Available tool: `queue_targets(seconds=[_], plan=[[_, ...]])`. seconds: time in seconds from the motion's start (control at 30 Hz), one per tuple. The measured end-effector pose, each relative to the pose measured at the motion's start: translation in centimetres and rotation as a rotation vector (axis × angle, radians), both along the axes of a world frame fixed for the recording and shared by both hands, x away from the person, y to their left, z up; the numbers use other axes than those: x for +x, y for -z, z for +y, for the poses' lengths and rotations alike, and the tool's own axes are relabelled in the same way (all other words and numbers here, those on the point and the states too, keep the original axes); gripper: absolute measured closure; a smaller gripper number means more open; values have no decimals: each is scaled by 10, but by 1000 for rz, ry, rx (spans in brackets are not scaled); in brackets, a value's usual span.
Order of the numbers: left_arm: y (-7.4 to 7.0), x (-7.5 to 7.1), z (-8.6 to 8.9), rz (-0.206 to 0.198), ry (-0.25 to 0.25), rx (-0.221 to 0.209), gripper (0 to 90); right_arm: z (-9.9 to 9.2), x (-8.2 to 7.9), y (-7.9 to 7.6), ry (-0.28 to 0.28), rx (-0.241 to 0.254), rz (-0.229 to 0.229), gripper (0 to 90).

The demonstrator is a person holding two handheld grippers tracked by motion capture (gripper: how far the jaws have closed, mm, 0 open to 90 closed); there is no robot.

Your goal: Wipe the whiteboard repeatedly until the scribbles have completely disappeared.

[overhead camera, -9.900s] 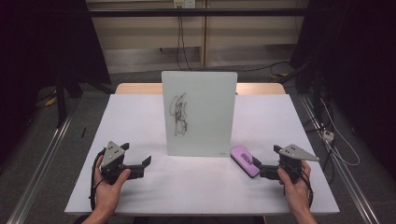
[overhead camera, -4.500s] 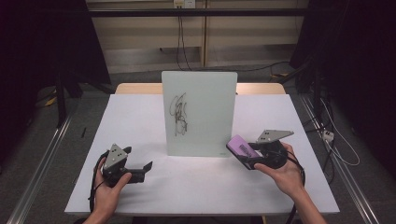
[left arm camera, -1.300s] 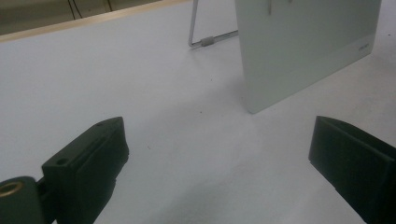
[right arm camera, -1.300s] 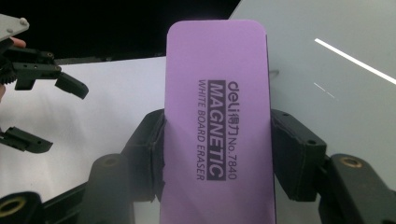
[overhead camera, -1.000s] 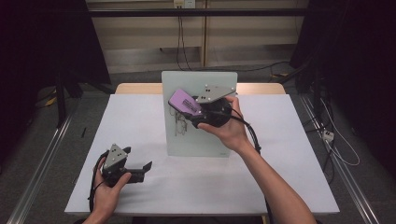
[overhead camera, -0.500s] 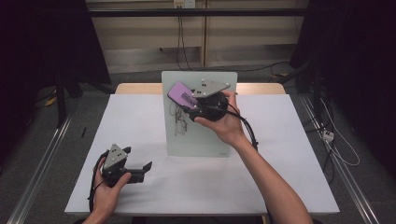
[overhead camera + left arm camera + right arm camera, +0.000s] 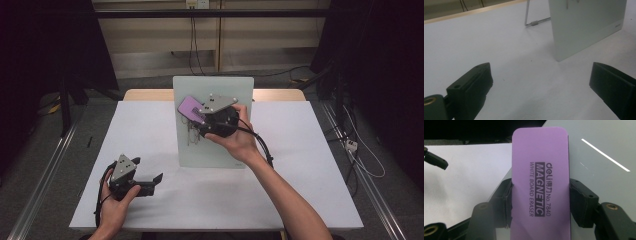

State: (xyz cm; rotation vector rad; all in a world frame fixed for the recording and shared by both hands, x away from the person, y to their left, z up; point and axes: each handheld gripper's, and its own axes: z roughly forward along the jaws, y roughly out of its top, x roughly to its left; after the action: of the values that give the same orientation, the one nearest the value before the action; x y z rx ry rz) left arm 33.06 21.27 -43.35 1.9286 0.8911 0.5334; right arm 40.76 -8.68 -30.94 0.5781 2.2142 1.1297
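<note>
Pinching a purple whiteboard eraser [image 7: 540, 182] across its narrow width, the right gripper [image 7: 206, 117] up against the upper left part of an upright whiteboard [image 7: 220, 145] at mid-tabletop. Eraser long axis running straight out along the line of the jaws in the right gripper view, rounded far end pointing away from the hand, printed face toward the camera with "MAGNETIC WHITE BOARD ERASER" reading lengthwise. In the high view, eraser [image 7: 191, 108] slanting up and to the left from the gripper, far end close to the board's left edge, over dark scribbled marks [image 7: 191, 134] on the glass. Cannot tell whether the underside actually touches the board. Both black jaws pressed flat on the eraser's long sides, one each side, near its middle. Right hand [image 7: 239, 142] wrapped round the gripper body, forearm reaching in from the lower right, cable trailing down past the wrist.

Resting low at the near left of the white tabletop [image 7: 310, 165], the left gripper [image 7: 150, 181] in the left hand [image 7: 114, 207], well apart from the board. Jaws spread wide with nothing between them, bare tabletop in the gap in the left gripper view. Pointing toward the board's lower corner [image 7: 586, 30], a wire stand leg [image 7: 534, 22] showing behind it.
</note>
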Motion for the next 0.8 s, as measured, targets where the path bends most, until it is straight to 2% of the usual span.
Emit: queue_targets(seconds=[0.2,0.8], plan=[[0,0,0,-1,-3,0,46,3,-5,13,-11,-23,16,420],[0,0,-1,-2,1,5,45,13,-13,42,-38,-45,67,420]])
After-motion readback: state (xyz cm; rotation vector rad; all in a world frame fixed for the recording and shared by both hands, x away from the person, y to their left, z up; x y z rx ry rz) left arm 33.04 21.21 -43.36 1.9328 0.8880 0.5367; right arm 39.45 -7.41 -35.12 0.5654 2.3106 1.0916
